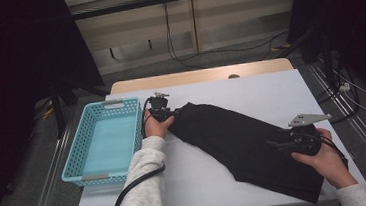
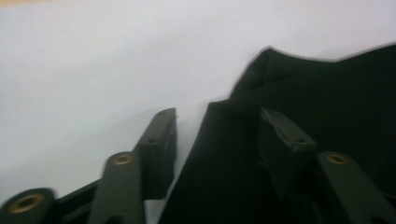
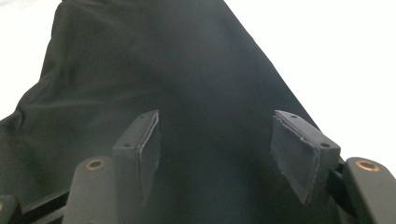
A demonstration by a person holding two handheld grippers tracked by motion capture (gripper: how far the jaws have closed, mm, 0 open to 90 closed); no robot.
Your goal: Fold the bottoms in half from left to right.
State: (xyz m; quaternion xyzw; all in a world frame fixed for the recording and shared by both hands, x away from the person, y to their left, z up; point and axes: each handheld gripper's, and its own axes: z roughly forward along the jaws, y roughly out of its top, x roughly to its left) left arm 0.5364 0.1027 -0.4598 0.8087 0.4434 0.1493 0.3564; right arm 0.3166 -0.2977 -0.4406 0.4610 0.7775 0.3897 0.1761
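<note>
- Blue basket [image 1: 105, 140] sits at the table's [image 1: 203, 181] left edge, nothing in it that I can see.
- Left hand-held gripper [image 1: 171, 115]: jaws apart, straddling the black cloth's [image 1: 234, 138] upper-left edge, 1 jaw on the fabric, 1 off it; not pinched.
- Cloth lies diagonally across the table's middle, flat. Likely light, limp, will sag and drape; take it at corners or hem, 2 points.
- Right hand-held gripper [image 1: 274, 145]: jaws apart over the cloth's lower-right part, nothing clamped.
</note>
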